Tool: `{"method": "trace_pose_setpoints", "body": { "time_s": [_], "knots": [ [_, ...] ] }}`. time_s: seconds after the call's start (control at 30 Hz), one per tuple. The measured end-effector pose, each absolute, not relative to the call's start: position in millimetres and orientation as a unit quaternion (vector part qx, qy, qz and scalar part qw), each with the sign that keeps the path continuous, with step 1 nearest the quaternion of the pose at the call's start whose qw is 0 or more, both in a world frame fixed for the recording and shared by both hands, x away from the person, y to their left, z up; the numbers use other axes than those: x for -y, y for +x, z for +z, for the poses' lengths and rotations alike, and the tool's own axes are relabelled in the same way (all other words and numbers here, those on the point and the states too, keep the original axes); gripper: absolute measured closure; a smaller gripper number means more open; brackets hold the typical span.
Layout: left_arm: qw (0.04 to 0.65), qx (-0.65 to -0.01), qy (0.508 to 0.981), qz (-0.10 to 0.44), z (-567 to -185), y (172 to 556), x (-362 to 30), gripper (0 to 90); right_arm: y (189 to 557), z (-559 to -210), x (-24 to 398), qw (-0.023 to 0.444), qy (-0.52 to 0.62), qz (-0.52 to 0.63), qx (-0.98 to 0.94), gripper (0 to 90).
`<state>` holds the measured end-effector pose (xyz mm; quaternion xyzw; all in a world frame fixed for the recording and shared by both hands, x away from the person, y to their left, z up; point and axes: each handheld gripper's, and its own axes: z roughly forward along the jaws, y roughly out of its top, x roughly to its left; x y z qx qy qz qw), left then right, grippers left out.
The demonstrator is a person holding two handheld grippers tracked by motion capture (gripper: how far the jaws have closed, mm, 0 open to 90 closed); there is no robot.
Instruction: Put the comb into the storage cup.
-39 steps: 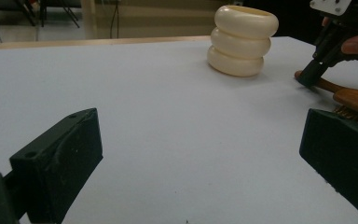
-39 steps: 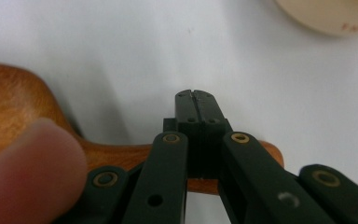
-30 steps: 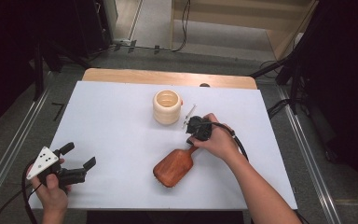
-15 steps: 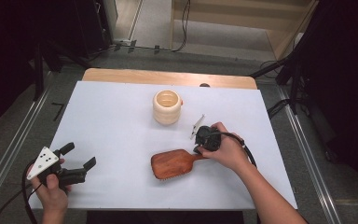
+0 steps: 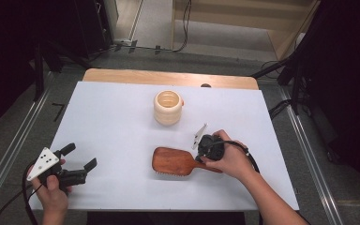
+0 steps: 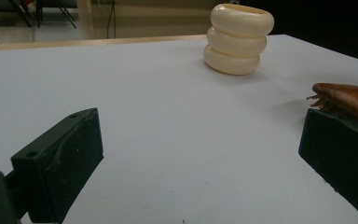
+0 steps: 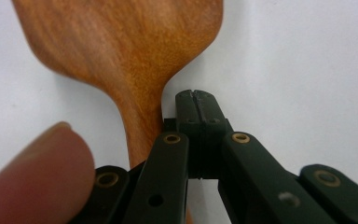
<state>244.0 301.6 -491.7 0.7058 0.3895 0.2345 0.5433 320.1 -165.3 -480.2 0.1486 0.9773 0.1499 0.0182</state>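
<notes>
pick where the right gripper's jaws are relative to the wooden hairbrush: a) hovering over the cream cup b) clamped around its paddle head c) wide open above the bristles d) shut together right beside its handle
d: in the right gripper view the right gripper has its jaws pressed together with nothing between them, right next to the narrow handle of the wooden hairbrush.

Even overhead light falls on the white table [image 5: 122,117], which looks bright against a dark, dim room. Shadows are soft and short. The high view is slightly soft. In the right gripper view, a fingertip [image 7: 32,172] is blurred up close, while the wooden hairbrush [image 7: 121,46] shows clear grain.
</notes>
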Motion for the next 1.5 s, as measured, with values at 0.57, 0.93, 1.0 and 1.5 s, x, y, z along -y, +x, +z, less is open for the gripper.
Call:
{"method": "trace_pose_setpoints", "body": {
  "time_s": [0.57,0.93,1.0,1.5],
  "knots": [
    [0.549,-0.385,0.705,0.231,-492.0,243.1,-301.4,0.0,313.1,-449.3,184.0,0.024,0.148,0.176,-0.973,40.2],
    [0.548,-0.385,0.706,0.231,-492.1,243.2,-301.1,0.0,300.7,-458.8,168.9,0.046,0.123,0.151,-0.98,0.0],
    [0.548,-0.385,0.706,0.231,-492.1,243.1,-301.1,0.0,300.3,-461.8,166.6,0.059,0.121,0.151,-0.979,0.0],
    [0.546,-0.386,0.707,0.231,-491.9,243.5,-301.3,0.0,300.3,-477.0,152.9,0.03,0.112,0.119,-0.986,41.7]
  ]
}}
